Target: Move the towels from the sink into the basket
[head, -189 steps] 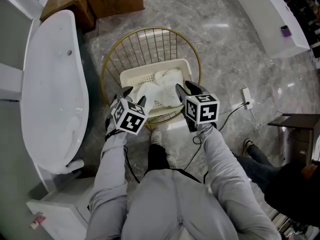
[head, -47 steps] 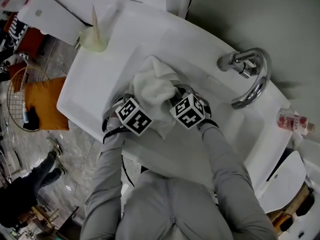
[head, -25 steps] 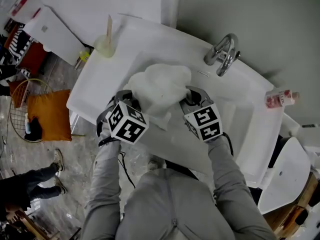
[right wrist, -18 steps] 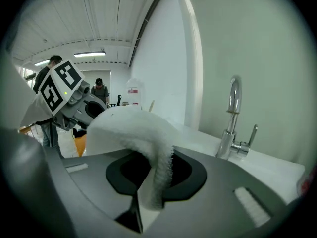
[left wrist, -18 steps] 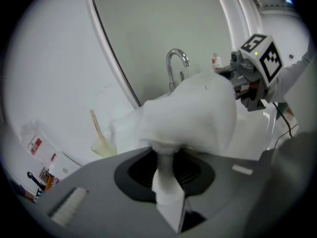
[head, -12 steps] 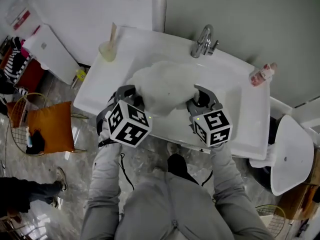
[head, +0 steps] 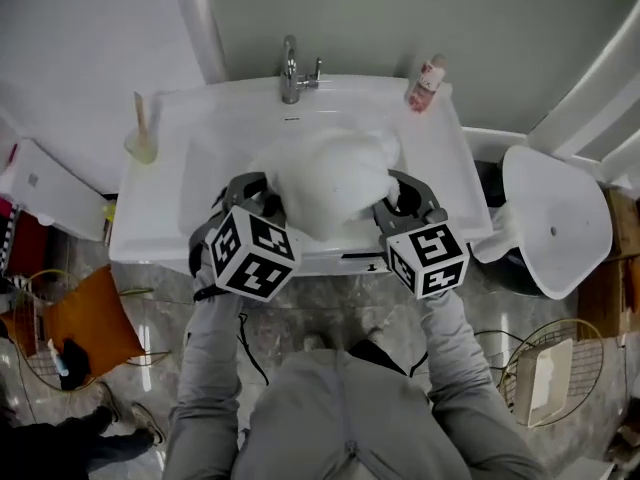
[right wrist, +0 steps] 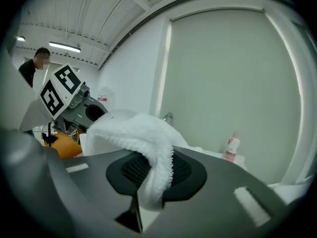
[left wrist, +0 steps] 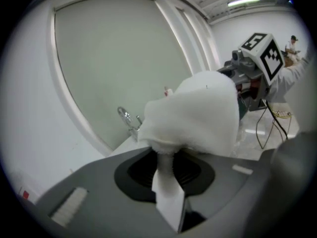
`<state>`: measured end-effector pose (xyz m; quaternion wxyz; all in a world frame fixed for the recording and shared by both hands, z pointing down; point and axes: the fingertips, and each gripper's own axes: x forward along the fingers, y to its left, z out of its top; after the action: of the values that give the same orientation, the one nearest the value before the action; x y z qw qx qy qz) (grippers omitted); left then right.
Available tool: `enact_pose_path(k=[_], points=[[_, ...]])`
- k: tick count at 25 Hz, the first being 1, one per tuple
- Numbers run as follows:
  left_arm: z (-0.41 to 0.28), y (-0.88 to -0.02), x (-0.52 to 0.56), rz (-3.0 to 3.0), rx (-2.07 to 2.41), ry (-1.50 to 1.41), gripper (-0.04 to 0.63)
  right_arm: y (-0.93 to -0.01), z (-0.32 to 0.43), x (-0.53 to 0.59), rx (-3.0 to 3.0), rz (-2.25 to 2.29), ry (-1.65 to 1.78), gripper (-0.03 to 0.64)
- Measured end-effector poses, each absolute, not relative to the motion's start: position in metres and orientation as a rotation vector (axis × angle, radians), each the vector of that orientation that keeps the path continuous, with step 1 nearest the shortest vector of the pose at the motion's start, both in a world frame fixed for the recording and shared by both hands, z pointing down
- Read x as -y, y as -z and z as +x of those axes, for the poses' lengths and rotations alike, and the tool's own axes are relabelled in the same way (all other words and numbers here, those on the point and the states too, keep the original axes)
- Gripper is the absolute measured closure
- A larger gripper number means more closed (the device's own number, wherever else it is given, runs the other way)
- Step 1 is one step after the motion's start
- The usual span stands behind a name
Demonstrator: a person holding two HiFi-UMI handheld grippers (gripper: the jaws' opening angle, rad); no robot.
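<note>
Faucet [head: 291, 66]: chrome, on the sink's back rim, 12 o'clock from the towel.
Bottle [head: 427, 81]: on the rim at 1 o'clock, apart from the towel.
Cup [head: 141, 145]: on the rim at 10 o'clock.
Basket [head: 595, 340]: wire, on the floor at 4 o'clock, well apart from the sink.
In the way: white oval fixture [head: 555, 218] between sink and basket.
Sink [head: 165, 230]: white, against a grey-green wall [head: 480, 8].
Floor [head: 330, 310]: glossy grey marble.
Towel [head: 330, 178]: white, fluffy, bunched in a mound, held over the basin.
Left gripper [head: 258, 193]: jaws clamped on the towel's 8 o'clock edge.
Right gripper [head: 398, 200]: jaws clamped on its 4 o'clock edge.
</note>
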<state>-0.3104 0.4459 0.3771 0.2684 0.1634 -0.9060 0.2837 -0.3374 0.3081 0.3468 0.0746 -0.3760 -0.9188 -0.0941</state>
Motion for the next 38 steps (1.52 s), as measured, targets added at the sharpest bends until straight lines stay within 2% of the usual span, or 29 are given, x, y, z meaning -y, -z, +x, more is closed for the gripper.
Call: enact_pose_path(k=[6, 12, 25, 38], points=[[-0.318, -0.361, -0.322, 0.686, 2.463, -0.862, 0.462, -0.335, -0.310, -0.181, 2.870, -0.827, 0.248, 0.554], [-0.291, -0.349, -0.181, 0.892, 2.454, -0.952, 0.462, -0.328, -0.259, -0.043, 2.936, -0.585, 0.226, 0.554], [-0.177, -0.354, 0.113, 1.341, 2.339, -1.090, 0.462, -0.328, -0.099, 0.231, 3.009, -0.063, 0.157, 0.554], [-0.049, -0.373, 0.364, 1.963, 2.007, -1.237, 0.462, -0.350, 0.078, 0.430, 2.887, 0.667, 0.043, 0.554]])
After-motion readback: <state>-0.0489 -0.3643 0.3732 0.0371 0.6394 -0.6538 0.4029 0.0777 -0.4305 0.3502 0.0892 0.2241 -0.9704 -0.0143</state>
